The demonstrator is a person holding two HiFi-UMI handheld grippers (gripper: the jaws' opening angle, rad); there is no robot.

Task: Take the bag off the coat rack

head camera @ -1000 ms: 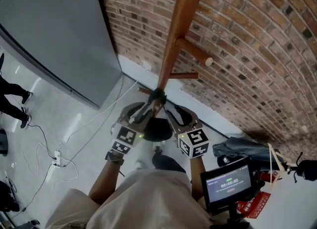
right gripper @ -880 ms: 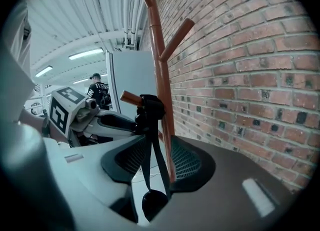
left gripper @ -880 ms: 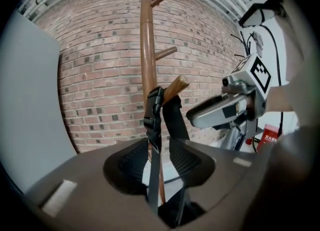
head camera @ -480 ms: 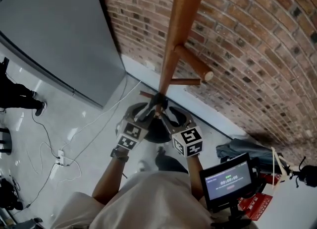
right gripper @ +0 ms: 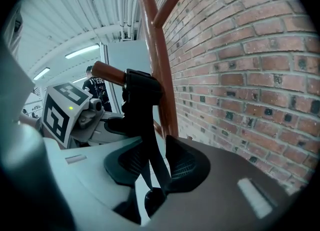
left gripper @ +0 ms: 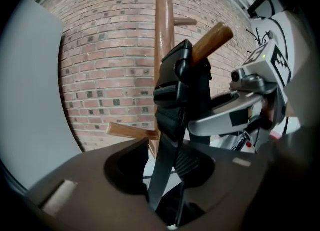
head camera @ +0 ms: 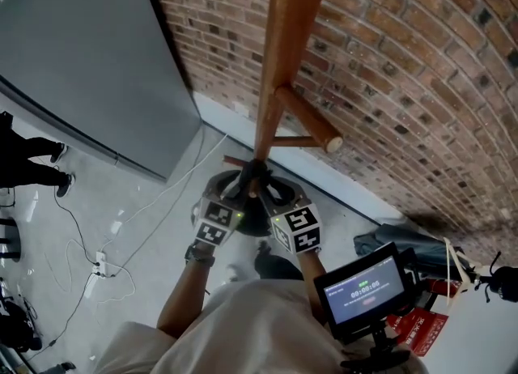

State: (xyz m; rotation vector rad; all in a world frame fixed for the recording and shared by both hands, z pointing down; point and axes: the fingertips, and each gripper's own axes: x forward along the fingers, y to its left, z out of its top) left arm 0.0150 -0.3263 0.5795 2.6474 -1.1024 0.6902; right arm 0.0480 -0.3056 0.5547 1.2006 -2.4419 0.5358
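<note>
A wooden coat rack (head camera: pixel 279 57) stands against the brick wall. A black bag strap (head camera: pixel 255 172) is looped over one of its low pegs (left gripper: pixel 212 42). The dark round mass (head camera: pixel 252 214) below could be the bag or the rack's base; I cannot tell which. My left gripper (head camera: pixel 243 184) and right gripper (head camera: pixel 267 188) meet at the strap from either side. In the left gripper view the strap (left gripper: pixel 167 140) runs down between the jaws of the left gripper (left gripper: pixel 162 167), which are closing with a gap still showing. The right gripper (right gripper: pixel 152 167) is also closing around the strap (right gripper: pixel 145 125).
A grey panel (head camera: pixel 89 57) stands at the left beside the brick wall (head camera: pixel 405 81). White cables and a power strip (head camera: pixel 97 263) lie on the floor, and a person's legs (head camera: pixel 28 162) show at the far left. A monitor on a stand (head camera: pixel 360 291) and a grey bundle (head camera: pixel 396 243) are at the right.
Both grippers have drawn in closer to each other and to the rack's pole, staying at the strap. The view has tilted slightly.
</note>
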